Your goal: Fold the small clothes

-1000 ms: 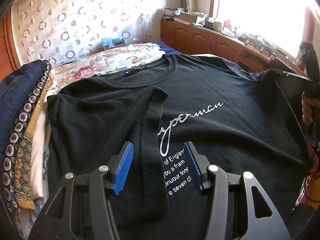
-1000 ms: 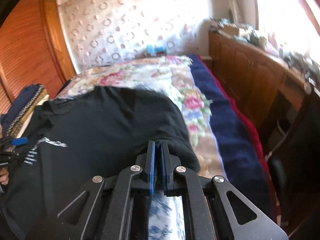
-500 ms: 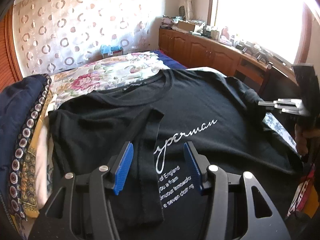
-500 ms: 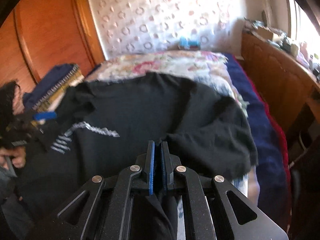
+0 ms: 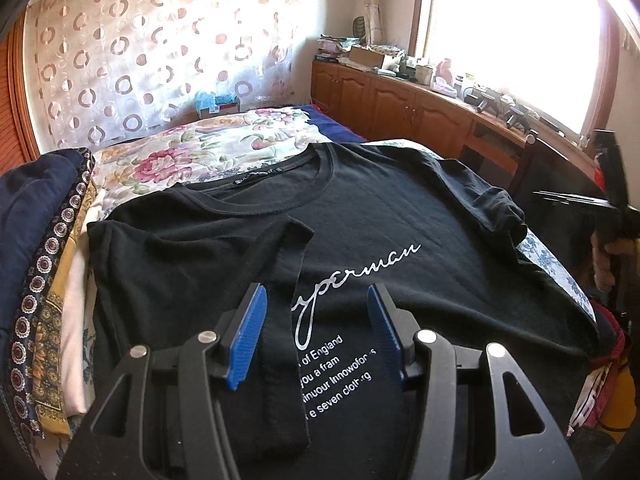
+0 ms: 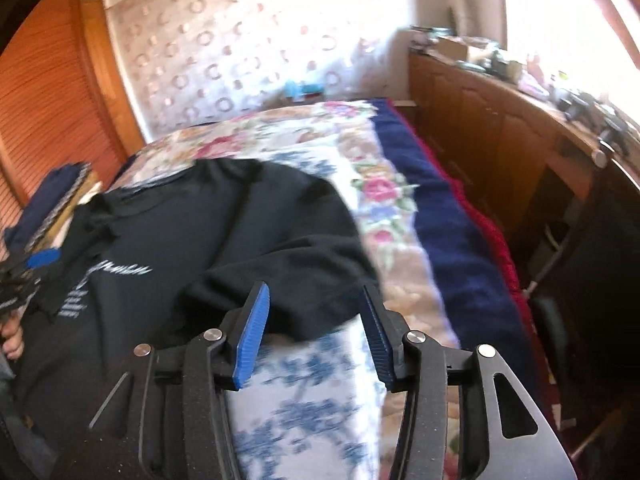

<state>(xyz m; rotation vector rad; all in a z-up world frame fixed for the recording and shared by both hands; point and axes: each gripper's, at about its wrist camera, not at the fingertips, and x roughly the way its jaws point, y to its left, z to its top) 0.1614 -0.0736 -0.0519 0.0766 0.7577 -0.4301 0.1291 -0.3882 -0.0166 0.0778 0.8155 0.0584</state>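
since a moment ago the right gripper point(image 6: 314, 322) has let go of the black t-shirt point(image 5: 384, 240): its blue pads point(image 6: 251, 340), then pinched together on cloth, are now parting, with the sleeve point(image 6: 288, 288) lying just beyond them and nothing pressed between. the t-shirt lies spread face up on the floral bedspread point(image 5: 208, 152), collar toward the headboard end, its other sleeve point(image 5: 276, 320) folded in over the white print point(image 5: 340, 364). the left gripper point(image 5: 316, 332) hovers over the t-shirt's lower chest, jaws apart and empty. a stack of folded fabrics point(image 5: 36, 264) sits just beside the t-shirt's left edge.
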